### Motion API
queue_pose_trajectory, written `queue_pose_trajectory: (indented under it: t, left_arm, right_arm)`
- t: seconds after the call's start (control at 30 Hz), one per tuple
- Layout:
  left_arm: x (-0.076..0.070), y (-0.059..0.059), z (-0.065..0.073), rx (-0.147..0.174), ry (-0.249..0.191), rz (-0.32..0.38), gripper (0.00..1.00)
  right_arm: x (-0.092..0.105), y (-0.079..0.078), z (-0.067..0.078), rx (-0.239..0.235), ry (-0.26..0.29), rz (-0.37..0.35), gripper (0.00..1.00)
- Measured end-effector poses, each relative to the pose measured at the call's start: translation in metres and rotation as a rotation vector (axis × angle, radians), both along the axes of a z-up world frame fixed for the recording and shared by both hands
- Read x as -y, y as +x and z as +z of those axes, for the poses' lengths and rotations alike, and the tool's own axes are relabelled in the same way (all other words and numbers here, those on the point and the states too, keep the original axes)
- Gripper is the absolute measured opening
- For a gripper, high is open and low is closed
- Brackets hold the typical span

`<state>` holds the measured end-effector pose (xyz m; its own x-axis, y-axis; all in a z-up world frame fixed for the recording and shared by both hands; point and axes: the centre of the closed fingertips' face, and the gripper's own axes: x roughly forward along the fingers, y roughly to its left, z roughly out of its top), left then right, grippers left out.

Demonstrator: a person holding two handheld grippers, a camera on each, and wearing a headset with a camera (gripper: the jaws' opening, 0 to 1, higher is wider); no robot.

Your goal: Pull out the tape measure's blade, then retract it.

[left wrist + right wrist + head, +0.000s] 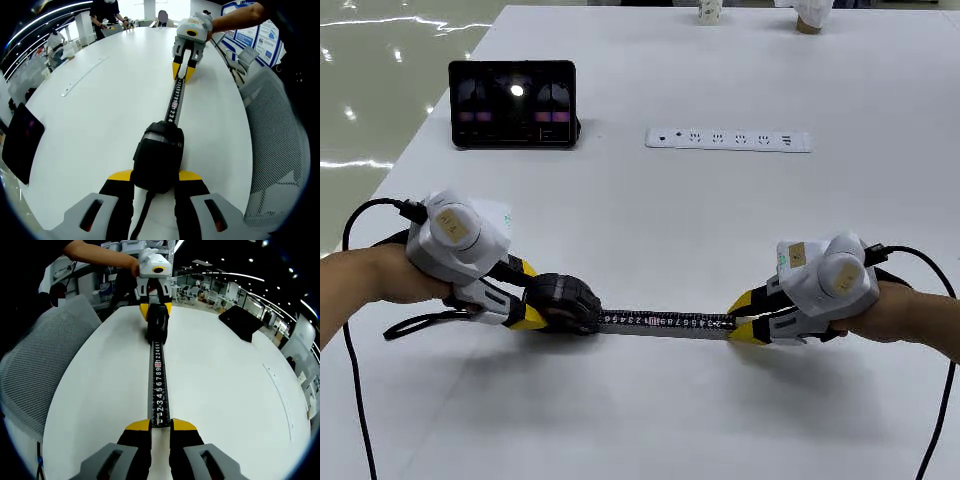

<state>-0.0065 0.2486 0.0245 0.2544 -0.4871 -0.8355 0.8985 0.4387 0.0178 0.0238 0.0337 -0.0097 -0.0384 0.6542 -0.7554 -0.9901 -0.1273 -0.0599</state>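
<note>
Head view is showing the left gripper [530,295] clamping its jaws around the black tape measure [563,303] at lower left of centre, while the right gripper [741,319], nearly closed, is pinching the tip of the blade [665,321], which is lying flat along the white table [720,220] between them.

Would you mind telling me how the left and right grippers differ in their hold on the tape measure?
The left gripper clamps the black case; the right gripper pinches the end of the blade. The left gripper's jaws stand wide apart; the right gripper's nearly meet. Both have yellow-tipped jaws and face each other.
</note>
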Motion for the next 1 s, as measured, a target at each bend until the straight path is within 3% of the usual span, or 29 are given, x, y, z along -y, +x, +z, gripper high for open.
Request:
queue_pose_trajectory:
  t: [1.0]
  left_arm:
    - [0.0,0.0,-0.001,-0.008,0.009,-0.007,0.25]
  right_arm:
    - [0.037,0.007,0.0,0.006,-0.039,-0.016,0.09]
